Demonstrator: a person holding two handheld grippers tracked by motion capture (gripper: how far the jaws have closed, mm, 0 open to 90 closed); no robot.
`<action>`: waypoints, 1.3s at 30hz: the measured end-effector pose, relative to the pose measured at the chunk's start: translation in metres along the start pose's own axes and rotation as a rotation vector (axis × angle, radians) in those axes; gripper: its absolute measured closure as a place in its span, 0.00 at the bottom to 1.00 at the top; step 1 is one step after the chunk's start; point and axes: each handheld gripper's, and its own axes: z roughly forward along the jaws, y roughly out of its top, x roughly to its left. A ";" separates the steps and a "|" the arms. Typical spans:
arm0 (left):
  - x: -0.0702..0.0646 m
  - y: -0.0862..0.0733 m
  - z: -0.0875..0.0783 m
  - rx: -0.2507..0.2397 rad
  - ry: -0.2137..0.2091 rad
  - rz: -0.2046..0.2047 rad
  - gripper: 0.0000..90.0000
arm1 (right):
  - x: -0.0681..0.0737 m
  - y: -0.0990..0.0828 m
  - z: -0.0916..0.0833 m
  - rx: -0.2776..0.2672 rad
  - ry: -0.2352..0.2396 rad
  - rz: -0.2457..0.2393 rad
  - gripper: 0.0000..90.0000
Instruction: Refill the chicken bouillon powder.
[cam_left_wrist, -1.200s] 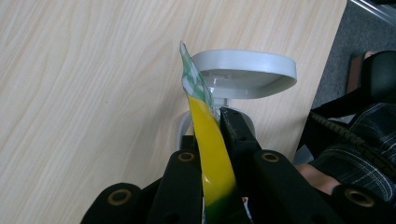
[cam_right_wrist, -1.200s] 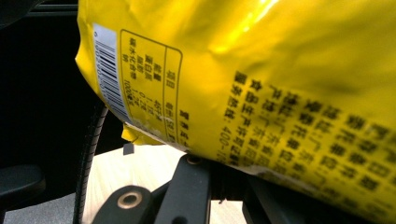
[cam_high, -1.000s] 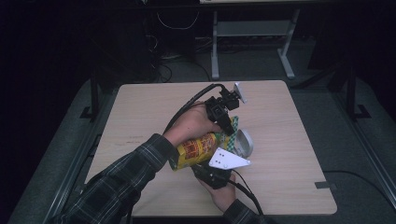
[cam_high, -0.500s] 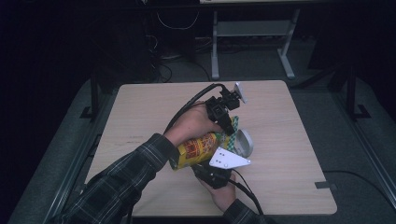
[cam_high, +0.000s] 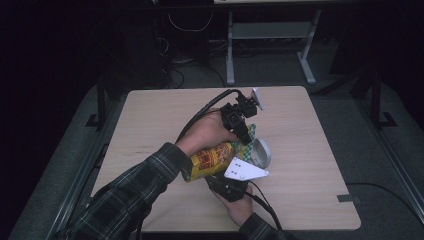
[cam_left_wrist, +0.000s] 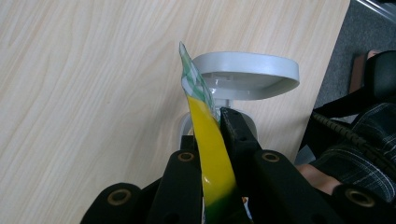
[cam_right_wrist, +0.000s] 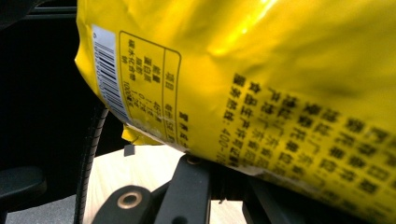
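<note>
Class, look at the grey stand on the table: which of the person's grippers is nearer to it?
Left. The left gripper pinches the yellow snack bag's sealed edge right beside the grey stand. The right gripper grips the bag's other end, farther toward the person.

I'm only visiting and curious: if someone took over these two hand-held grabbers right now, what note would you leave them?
Left gripper: shut on the top edge of the yellow snack bag, pinching its flat sealed strip.
Right gripper: shut on the bag's other end, near the printed back panel.
The bag is held off the wooden table between both grippers, just over a grey dish on a foot that stands on the table.
Done: bag picked up and gripped at both ends.
Left: I cannot tell whether the bag is open yet; probably it is to be opened or tipped toward the dish.
</note>
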 end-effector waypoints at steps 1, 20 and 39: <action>0.000 0.000 0.000 0.000 0.000 0.000 0.94 | 0.000 0.000 0.000 0.000 0.000 0.000 1.00; 0.000 0.000 0.000 -0.003 0.006 0.000 0.93 | 0.000 0.000 0.000 -0.002 0.002 0.002 1.00; 0.000 0.002 0.002 -0.002 0.006 -0.002 0.92 | -0.002 0.000 -0.001 -0.004 0.006 0.002 1.00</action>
